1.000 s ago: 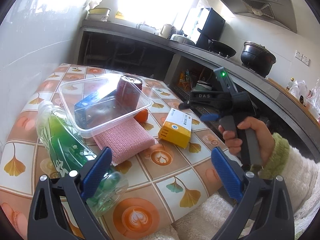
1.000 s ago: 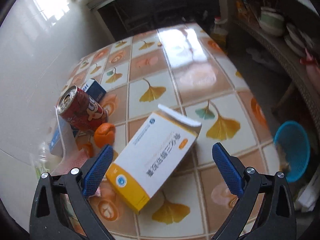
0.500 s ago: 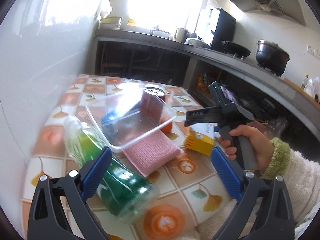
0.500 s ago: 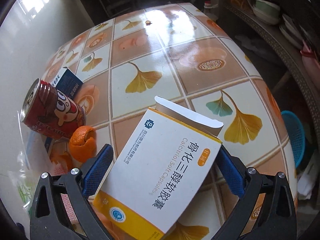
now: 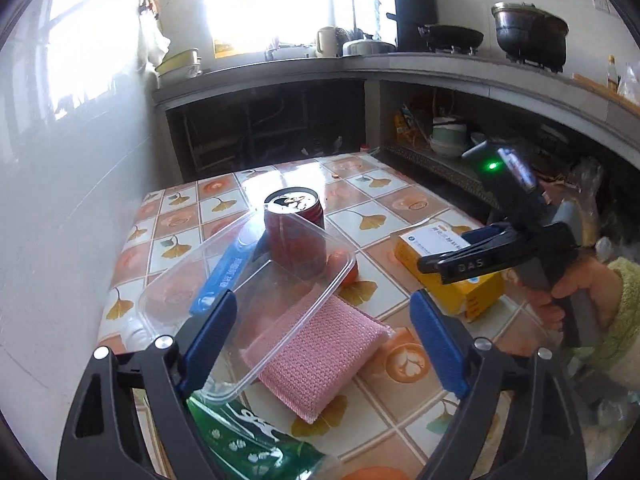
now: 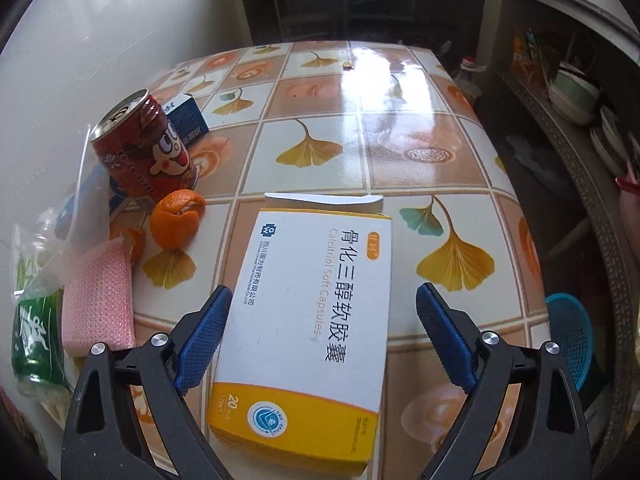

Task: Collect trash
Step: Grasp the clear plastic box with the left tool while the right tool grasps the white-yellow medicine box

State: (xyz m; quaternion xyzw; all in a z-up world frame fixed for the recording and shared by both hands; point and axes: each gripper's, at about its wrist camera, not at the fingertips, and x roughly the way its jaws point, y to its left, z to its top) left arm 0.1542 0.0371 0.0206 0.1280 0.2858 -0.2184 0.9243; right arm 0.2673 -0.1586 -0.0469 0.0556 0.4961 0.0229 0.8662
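A white and yellow medicine box [image 6: 312,320] lies flat on the tiled table, its end flap open. My right gripper [image 6: 320,336] is open, its blue fingers on either side of the box; it also shows in the left wrist view [image 5: 480,248] over the box [image 5: 448,276]. My left gripper [image 5: 320,340] is open and empty above a clear plastic tub [image 5: 248,292] and a pink sponge [image 5: 316,356]. A red drink can [image 6: 144,148], orange peel [image 6: 176,220], a blue box [image 5: 228,276] and a green bottle [image 5: 248,444] lie on the table's left side.
The table [image 6: 360,120] stands against a white wall on the left. A blue basket [image 6: 572,340] sits on the floor to the right of the table. A counter with pots [image 5: 528,36] and shelves of bowls runs behind and to the right.
My right gripper has moved closer, so the medicine box now lies between its open fingers. My left gripper has risen and swung over the plastic tub and sponge.
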